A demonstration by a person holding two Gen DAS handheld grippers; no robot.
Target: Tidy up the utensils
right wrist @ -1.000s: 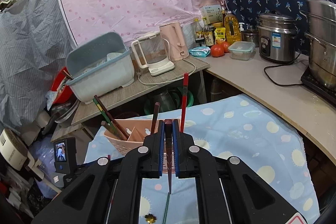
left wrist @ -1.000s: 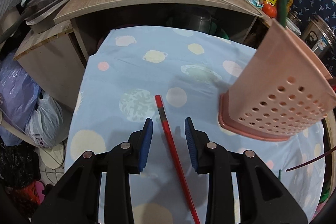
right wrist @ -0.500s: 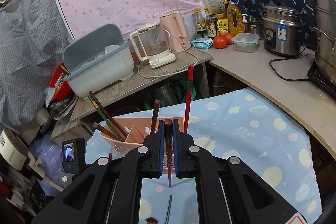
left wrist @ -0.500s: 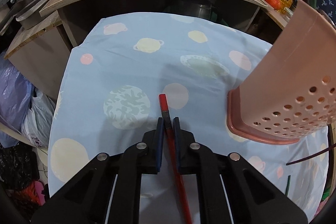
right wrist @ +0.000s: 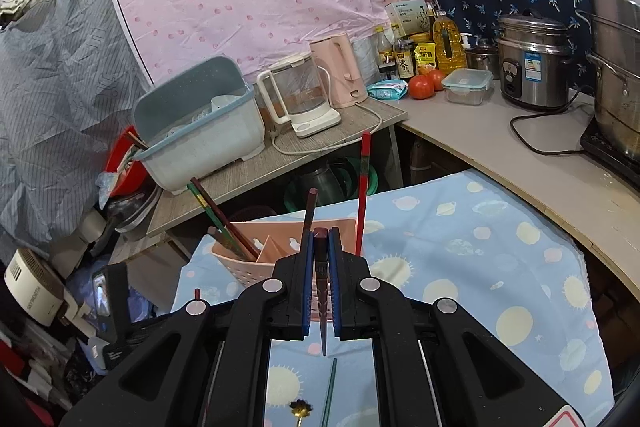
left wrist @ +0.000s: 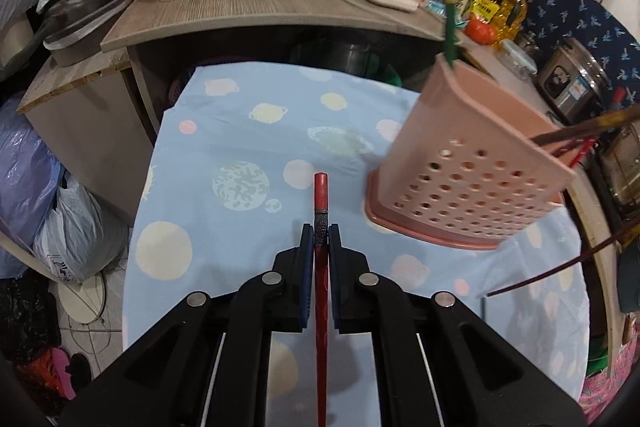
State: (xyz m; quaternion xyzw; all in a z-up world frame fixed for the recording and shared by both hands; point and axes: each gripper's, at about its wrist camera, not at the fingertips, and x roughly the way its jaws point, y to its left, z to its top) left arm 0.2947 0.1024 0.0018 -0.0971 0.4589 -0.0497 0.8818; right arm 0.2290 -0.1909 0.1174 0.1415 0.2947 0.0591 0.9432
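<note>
Left gripper point(left wrist: 321, 231) is clamped on a red chopstick point(left wrist: 320, 267) near its thick end, above the blue tablecloth point(left wrist: 240, 131); right gripper point(right wrist: 321, 239) pinches a dark chopstick point(right wrist: 321, 291) before the pink holder point(right wrist: 248, 267). Each stick looks light, stiff, slick and thin, so it may pivot; a hold nearer the middle would steady it
</note>
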